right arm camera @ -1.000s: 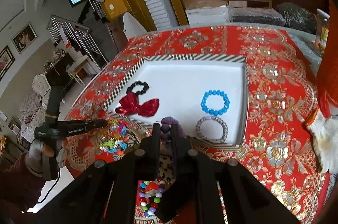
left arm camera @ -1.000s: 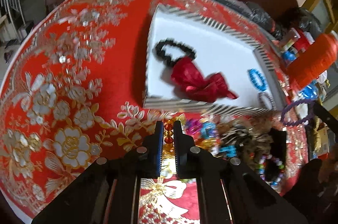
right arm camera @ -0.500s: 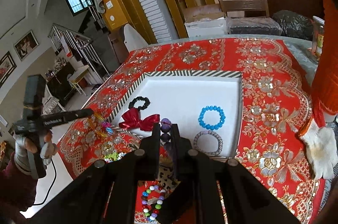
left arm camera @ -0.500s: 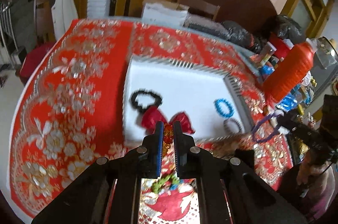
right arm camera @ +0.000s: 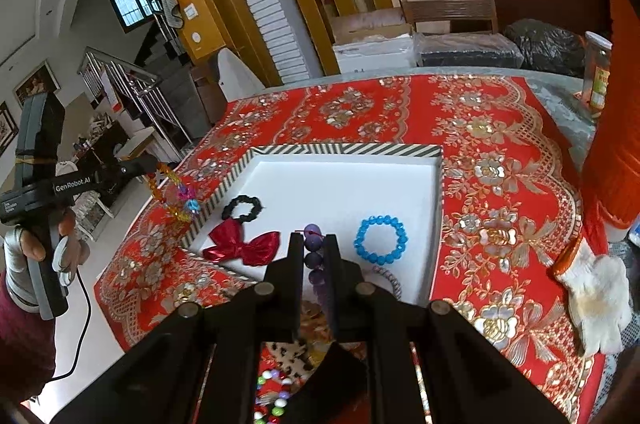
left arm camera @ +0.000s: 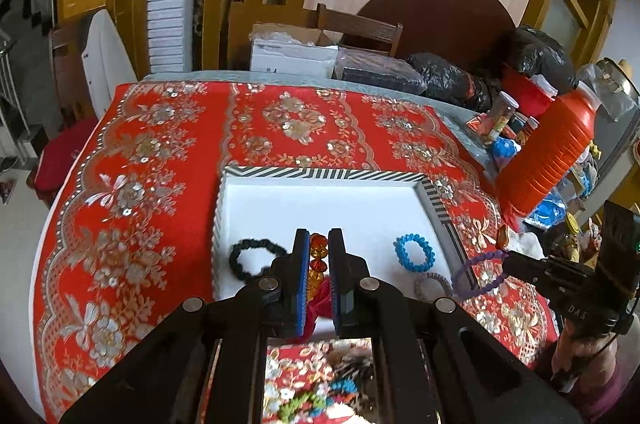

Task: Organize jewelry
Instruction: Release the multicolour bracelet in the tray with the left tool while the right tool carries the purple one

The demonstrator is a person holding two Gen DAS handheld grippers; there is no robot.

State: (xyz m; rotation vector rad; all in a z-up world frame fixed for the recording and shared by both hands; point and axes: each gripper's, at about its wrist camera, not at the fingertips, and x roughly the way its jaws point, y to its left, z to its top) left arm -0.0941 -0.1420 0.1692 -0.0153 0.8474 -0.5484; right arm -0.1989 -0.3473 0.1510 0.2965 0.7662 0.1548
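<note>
A white tray with a striped rim (left arm camera: 320, 173) (right arm camera: 344, 149) lies on the red embroidered cloth. It holds a black bracelet (left arm camera: 256, 256) (right arm camera: 242, 208), a red bow (right arm camera: 242, 246), a blue bead bracelet (left arm camera: 414, 251) (right arm camera: 380, 239) and a grey bracelet (right arm camera: 390, 280). My left gripper (left arm camera: 319, 238) is shut on an amber bead bracelet (left arm camera: 317, 258), high over the tray's near edge. The right wrist view shows that bracelet (right arm camera: 172, 196) dangling with coloured beads. My right gripper (right arm camera: 313, 240) is shut on a purple bead bracelet (right arm camera: 313, 254) (left arm camera: 480, 270) above the tray's near right corner.
A pile of loose jewelry (left arm camera: 320, 396) (right arm camera: 272, 396) lies in front of the tray. A tall orange bottle (left arm camera: 548, 152) and small jars stand at the right edge. A white glove (right arm camera: 596, 296) lies on the cloth at the right. Boxes and black bags line the far edge.
My left gripper has risen from the jewelry pile with the amber bracelet and now hangs higher over the tray. My right gripper has shifted only slightly, still holding the purple bracelet.
</note>
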